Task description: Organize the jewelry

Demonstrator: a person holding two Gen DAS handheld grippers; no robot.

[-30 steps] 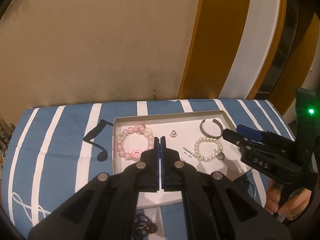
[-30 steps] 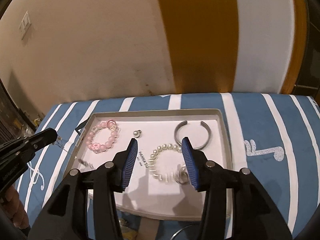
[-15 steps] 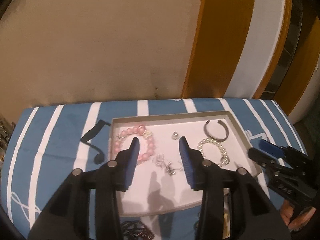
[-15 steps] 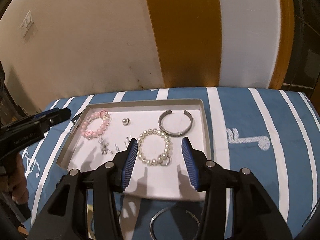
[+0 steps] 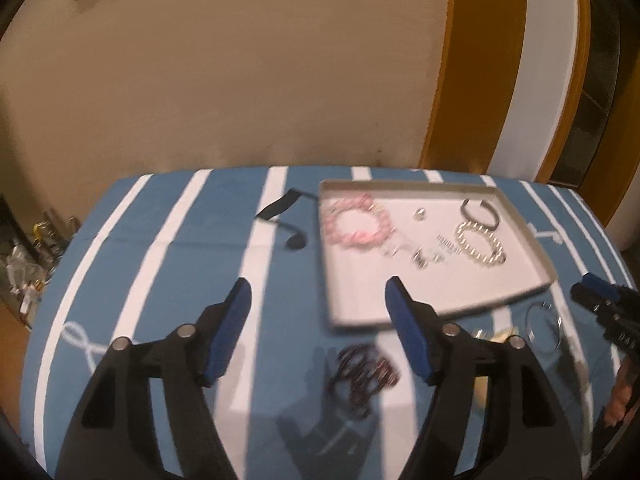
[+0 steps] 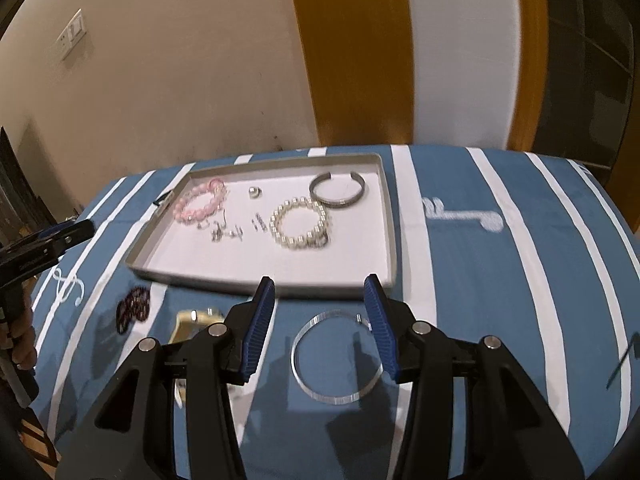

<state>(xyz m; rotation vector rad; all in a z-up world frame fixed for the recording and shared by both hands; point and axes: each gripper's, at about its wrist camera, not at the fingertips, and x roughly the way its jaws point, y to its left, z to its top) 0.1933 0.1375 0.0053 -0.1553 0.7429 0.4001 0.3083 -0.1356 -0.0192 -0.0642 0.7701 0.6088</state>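
Observation:
A shallow grey tray (image 6: 390, 216) (image 5: 536, 256) on the blue striped cloth holds a pink bead bracelet (image 6: 200, 204) (image 5: 352, 224), a pearl bracelet (image 6: 300, 222) (image 5: 480, 242), a silver cuff (image 6: 338, 190) (image 5: 480, 212), a small silver bead (image 6: 254, 192) and a loose silver chain (image 6: 228, 232). In front of the tray lie a clear bangle (image 6: 336, 356) (image 5: 542, 332), a dark bead bracelet (image 6: 134, 308) (image 5: 362, 372) and a gold piece (image 6: 192, 320). My left gripper (image 5: 318, 304) is open and empty above the dark beads. My right gripper (image 6: 320, 300) is open and empty over the clear bangle.
A black strap (image 5: 280, 212) lies on the cloth left of the tray. The beige wall (image 6: 160, 60) stands right behind the table. The table's left edge drops to clutter on the floor (image 5: 28, 264). The right gripper's tip (image 5: 600, 292) shows at the right of the left wrist view.
My left gripper opened, left the silver chain in the tray, and drew back and left. My right gripper drew back from over the tray to over the clear bangle.

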